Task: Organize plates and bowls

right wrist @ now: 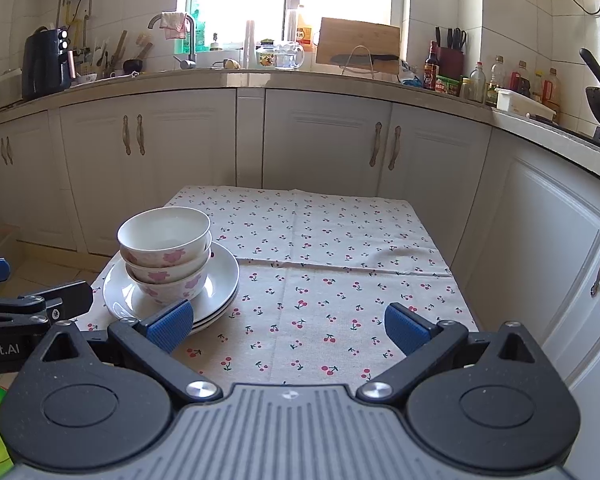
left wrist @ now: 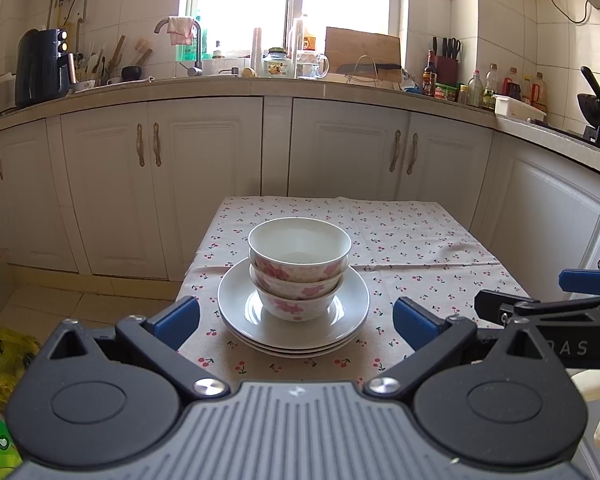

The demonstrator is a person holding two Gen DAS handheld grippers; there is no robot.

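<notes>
With both the left tool point(left wrist: 296, 320) and right tool point(right wrist: 288, 326) spread empty, a sideways nudge could topple the stacked bowls point(left wrist: 299, 268) off the plates point(left wrist: 293, 320).

Three nested bowls point(left wrist: 299, 268) sit on stacked plates point(left wrist: 293, 307) before the open left hand-held gripper point(left wrist: 296, 322).

Daylight floods from the blown-out white-framed window point(left wrist: 292, 4) at twelve o'clock; focus is sharp, fisheye bending the cream cabinet doors point(right wrist: 540, 248) toward the edges.
</notes>
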